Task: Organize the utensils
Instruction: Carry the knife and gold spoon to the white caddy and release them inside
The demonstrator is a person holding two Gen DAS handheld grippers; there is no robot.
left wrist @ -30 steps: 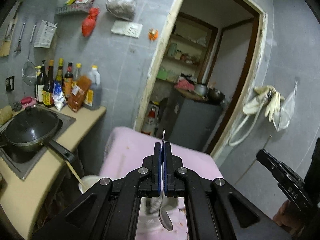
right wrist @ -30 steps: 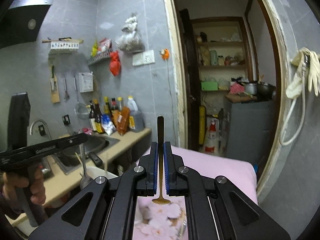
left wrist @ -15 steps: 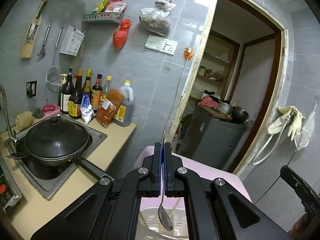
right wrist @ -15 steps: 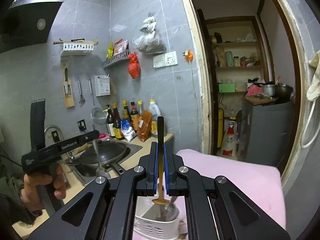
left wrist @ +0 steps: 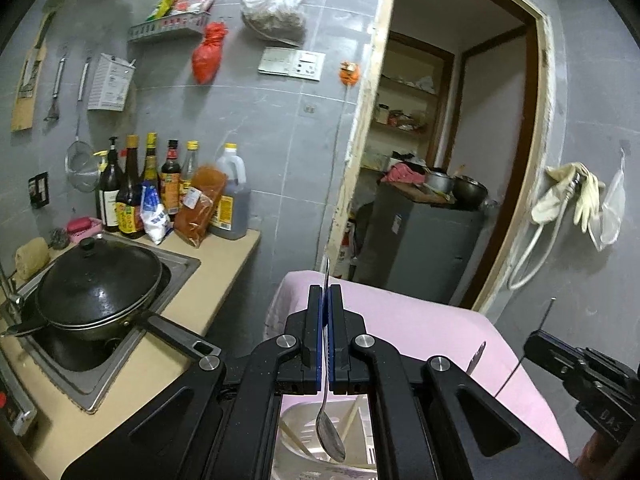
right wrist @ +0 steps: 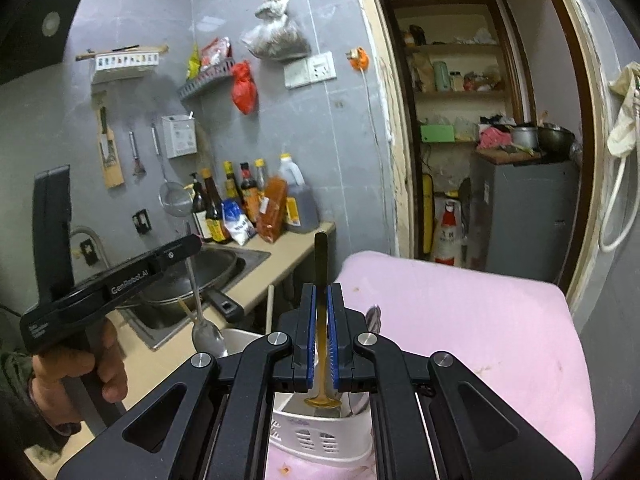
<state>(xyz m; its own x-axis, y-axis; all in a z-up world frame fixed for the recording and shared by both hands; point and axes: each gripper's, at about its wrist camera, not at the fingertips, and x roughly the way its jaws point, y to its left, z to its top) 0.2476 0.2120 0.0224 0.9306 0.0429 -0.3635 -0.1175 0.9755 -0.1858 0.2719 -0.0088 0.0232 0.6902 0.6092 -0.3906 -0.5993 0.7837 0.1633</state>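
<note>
Spoons held over the white caddy, neither dropped yet.

Nearest, the left gripper [left wrist: 325,300] was clamped on a steel spoon [left wrist: 330,432], bowl hanging down above the white utensil caddy [left wrist: 308,440], which already held chopsticks [left wrist: 294,438]. The right gripper [right wrist: 322,300] was pinched shut on a golden spoon [right wrist: 321,398], also bowl-down over the caddy. Both spoons seemingly remained to be released. Beyond, the caddy stood on a pink cloth [right wrist: 480,320]; farther left, a lidded wok [left wrist: 96,280] sat in the sink.
</note>
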